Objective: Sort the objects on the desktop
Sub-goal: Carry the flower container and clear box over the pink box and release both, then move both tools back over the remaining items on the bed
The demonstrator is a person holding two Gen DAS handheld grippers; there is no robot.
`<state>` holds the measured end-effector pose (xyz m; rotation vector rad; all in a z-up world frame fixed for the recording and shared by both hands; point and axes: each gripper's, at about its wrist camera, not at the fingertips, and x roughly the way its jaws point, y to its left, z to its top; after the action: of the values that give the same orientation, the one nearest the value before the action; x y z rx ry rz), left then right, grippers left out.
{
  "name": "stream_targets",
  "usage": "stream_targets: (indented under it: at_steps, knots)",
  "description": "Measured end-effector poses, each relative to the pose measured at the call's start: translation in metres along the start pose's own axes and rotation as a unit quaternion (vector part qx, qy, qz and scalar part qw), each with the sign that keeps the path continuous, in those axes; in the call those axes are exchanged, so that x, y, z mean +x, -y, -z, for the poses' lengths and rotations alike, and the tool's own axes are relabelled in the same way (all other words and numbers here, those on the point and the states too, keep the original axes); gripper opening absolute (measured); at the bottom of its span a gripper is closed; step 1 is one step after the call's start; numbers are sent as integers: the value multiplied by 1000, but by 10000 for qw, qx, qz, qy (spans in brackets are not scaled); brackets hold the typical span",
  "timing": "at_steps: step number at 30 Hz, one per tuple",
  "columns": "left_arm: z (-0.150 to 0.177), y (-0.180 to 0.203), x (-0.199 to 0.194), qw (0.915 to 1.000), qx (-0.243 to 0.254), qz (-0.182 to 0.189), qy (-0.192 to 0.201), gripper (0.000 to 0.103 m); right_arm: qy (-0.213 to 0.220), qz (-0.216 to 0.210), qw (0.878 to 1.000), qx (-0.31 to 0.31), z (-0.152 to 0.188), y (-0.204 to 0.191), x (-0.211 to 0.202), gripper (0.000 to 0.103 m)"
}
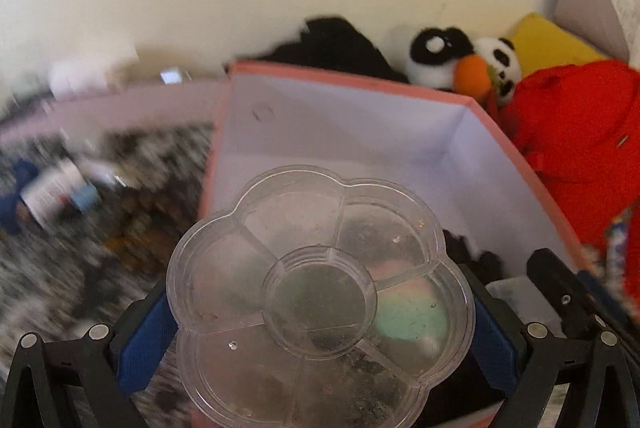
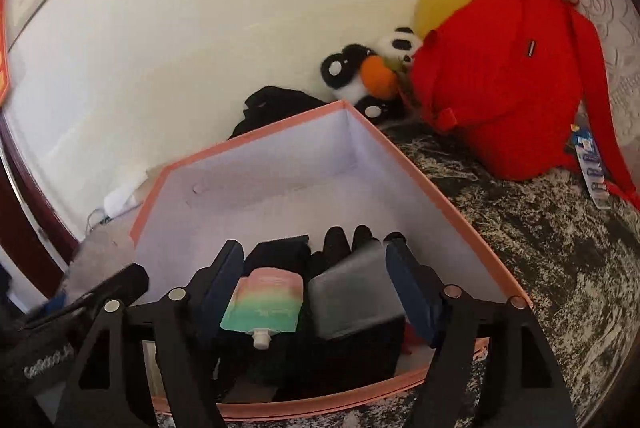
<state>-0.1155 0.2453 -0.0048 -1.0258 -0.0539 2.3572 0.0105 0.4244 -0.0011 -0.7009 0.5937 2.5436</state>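
My left gripper [image 1: 320, 312] is shut on a clear flower-shaped compartment tray [image 1: 320, 292] and holds it above the near edge of a pink-rimmed box [image 1: 404, 86] with a white inside. My right gripper [image 2: 316, 280] is open and empty above the same box [image 2: 248, 144]. Inside the box lie a pastel pink-green pouch [image 2: 264, 304] with a white spout, a grey case [image 2: 352, 292] and black gloves [image 2: 344, 240]. The pouch shows faintly through the tray in the left wrist view [image 1: 412, 312].
A red backpack [image 2: 504, 76] stands right of the box, with a penguin plush [image 2: 356, 72], a panda plush [image 2: 400, 44] and a yellow cushion [image 2: 436, 4] by the wall. Black cloth [image 2: 276, 104] lies behind the box. Left of the box, a bottle [image 1: 52, 192] lies on the speckled surface.
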Motion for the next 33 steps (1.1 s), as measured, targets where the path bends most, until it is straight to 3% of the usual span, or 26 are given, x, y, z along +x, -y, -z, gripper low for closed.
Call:
stream_targets:
  at_steps: [2,3,5,8,12,15,17,19,25,29,33]
  knots:
    - [0,0,-1,9993,-140,354,-24,103,32,-106,9998,136,-2,3,-4,78]
    - [2,3,-4,9986,201,353,330,103,56,-175,9996,220,-3,6,-6,78]
    - [11,17,2,9894,1250,-471,573,103,94,-285,9988,391,-7,12,-11,82]
    - [32,27,9,9757,2100,-536,335,103,218,-342,9977,550,-12,20,-20,88]
    - [44,35,-4,9683,2404,-207,653,103,114,-685,9969,380,-20,12,-27,89]
    - [41,43,-21,9666,2350,488,903,103,-317,-721,9954,-553,-14,-25,-19,94]
    - [45,51,-28,9598,2571,378,1059,103,-560,-452,9905,-1174,-6,-49,-4,97]
    - [51,54,-28,9548,2775,162,1051,103,-583,-381,9926,-991,-4,-46,1,97]
    - [56,30,-57,9681,2246,146,1098,103,-65,-626,9974,353,-28,4,-30,98]
    - [75,1,-86,9735,1938,-77,1215,103,-191,-547,9972,464,-27,6,-28,98]
    - [89,-37,-104,9793,1533,-515,1218,103,-291,-486,9984,37,-18,-22,-27,98]
